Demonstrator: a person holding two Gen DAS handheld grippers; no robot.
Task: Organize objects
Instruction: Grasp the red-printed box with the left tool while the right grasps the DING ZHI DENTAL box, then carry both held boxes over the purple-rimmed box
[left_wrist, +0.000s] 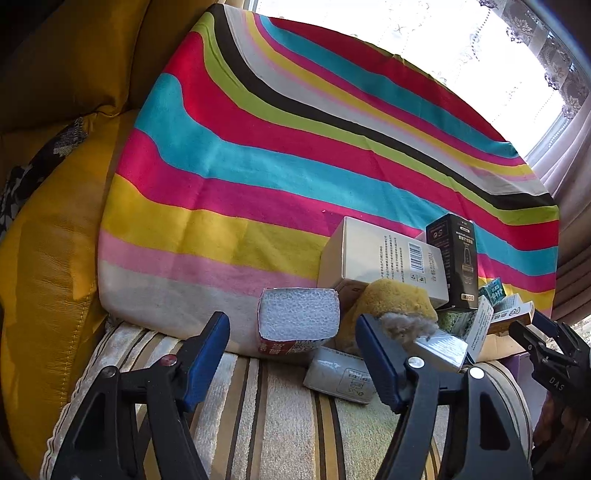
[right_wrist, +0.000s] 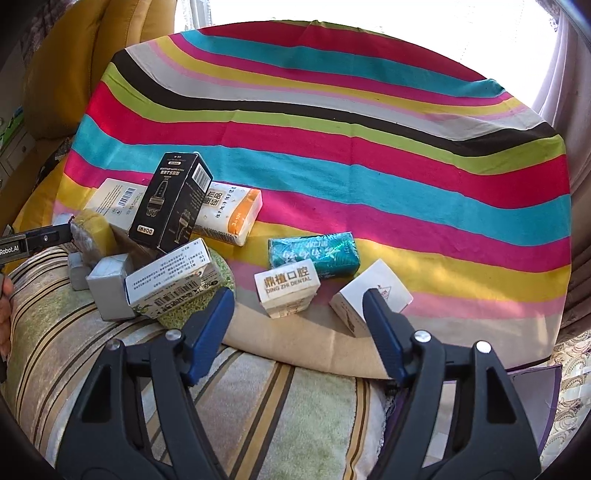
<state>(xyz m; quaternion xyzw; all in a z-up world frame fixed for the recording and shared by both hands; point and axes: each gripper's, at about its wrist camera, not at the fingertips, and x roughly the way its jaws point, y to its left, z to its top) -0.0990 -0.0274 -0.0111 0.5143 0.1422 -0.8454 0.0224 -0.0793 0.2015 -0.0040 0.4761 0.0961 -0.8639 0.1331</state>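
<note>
A heap of small packages lies at the near edge of a striped cloth (right_wrist: 369, 177). In the left wrist view my left gripper (left_wrist: 291, 332) stands open, and a white tissue pack (left_wrist: 299, 317) sits in the gap, apart from both pads. A yellow sponge (left_wrist: 391, 299), a cream box (left_wrist: 380, 258) and a black box (left_wrist: 452, 258) pile up behind it. My right gripper (right_wrist: 297, 301) is open around a Ding Zhi Dental box (right_wrist: 288, 291) without touching it. A teal pack (right_wrist: 314, 254) and a white box (right_wrist: 391, 291) lie close by.
The cloth covers a cushion on a striped seat (right_wrist: 258, 398). Yellow leather cushions (left_wrist: 55, 240) rise on the left. Bright windows with curtains (left_wrist: 565, 158) stand behind. The right gripper (left_wrist: 543, 332) shows at the left wrist view's right edge. An orange-and-white tissue pack (right_wrist: 229, 214) lies behind the black box (right_wrist: 170, 203).
</note>
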